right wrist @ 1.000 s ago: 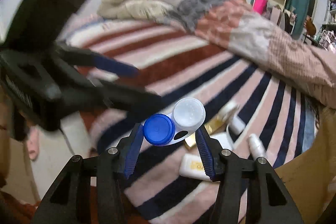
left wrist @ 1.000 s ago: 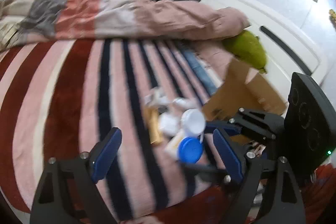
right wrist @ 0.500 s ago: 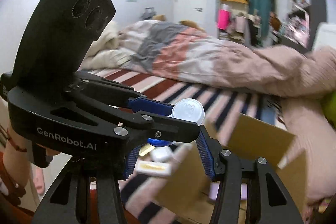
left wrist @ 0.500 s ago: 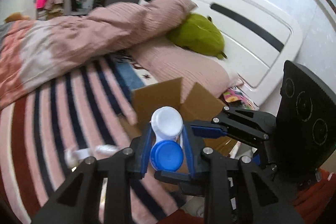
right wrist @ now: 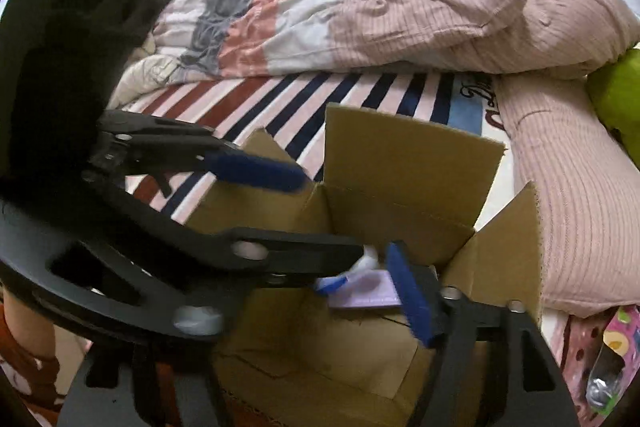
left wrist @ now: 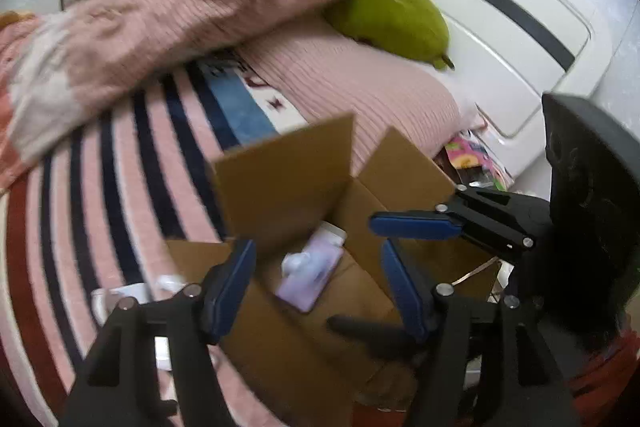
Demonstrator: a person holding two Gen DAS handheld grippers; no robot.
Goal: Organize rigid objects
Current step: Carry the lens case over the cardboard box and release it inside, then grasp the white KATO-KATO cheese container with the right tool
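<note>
Striped in pink, navy and dark red, the bedspread (left wrist: 100,187) fills most of both views, with a pink ribbed duvet (right wrist: 460,23) heaped across its far side and a green plush toy (left wrist: 392,15) wedged against the white headboard (left wrist: 520,27). On the bedspread stands an open cardboard box (left wrist: 288,179), its flaps upright; its near wall is cut off behind the tools. Inside lies a flat lilac bottle with a white cap (left wrist: 310,275), tilted, and in the right wrist view a white and blue thing (right wrist: 340,277) rests on it, too blurred and too hidden to name. The left gripper (left wrist: 316,283) hangs over the box mouth with its blue pads wide apart, holding nothing. The right gripper (left wrist: 384,239) reaches in from the side, also spread and empty; one of its fingers is hidden in its own view behind the left tool. Small white items (left wrist: 120,297) lie on the bedspread beside the box, smeared by blur.
</note>
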